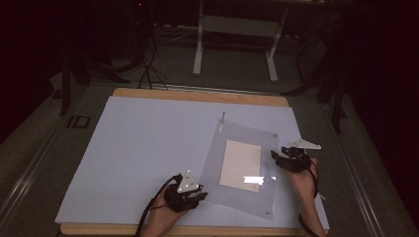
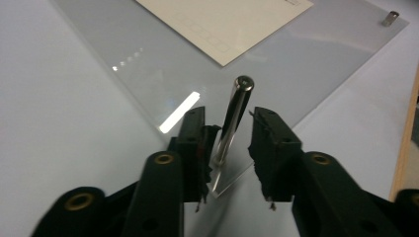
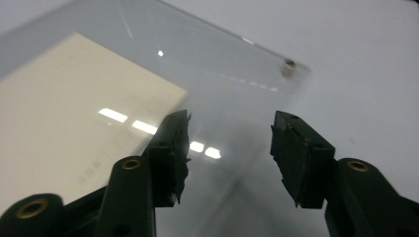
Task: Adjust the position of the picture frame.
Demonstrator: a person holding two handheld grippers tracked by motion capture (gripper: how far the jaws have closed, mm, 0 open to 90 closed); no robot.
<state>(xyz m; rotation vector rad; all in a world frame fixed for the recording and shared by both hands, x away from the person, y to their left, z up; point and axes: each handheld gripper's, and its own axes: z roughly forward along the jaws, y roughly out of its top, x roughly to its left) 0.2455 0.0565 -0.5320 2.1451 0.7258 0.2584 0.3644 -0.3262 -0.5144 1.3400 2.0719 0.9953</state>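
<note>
Clear acrylic panel point(image 1: 242, 165) lies flat on the table point(image 1: 148, 143), covering a cream card point(image 1: 240, 163). Left hand-held gripper point(image 2: 228, 136), jaws parted, straddles a steel standoff pin point(image 2: 232, 121) at its corner; right hand-held gripper point(image 3: 230, 136) hovers released.

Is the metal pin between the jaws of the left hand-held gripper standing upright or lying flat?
Upright. In the left gripper view the metal pin rises from the corner of the clear sheet, its round top showing, between the open jaws of the left hand-held gripper.

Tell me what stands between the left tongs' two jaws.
In the left gripper view, a slim metal pin stands upright between the open jaws of the left tongs, at the corner of the clear acrylic sheet.
</note>
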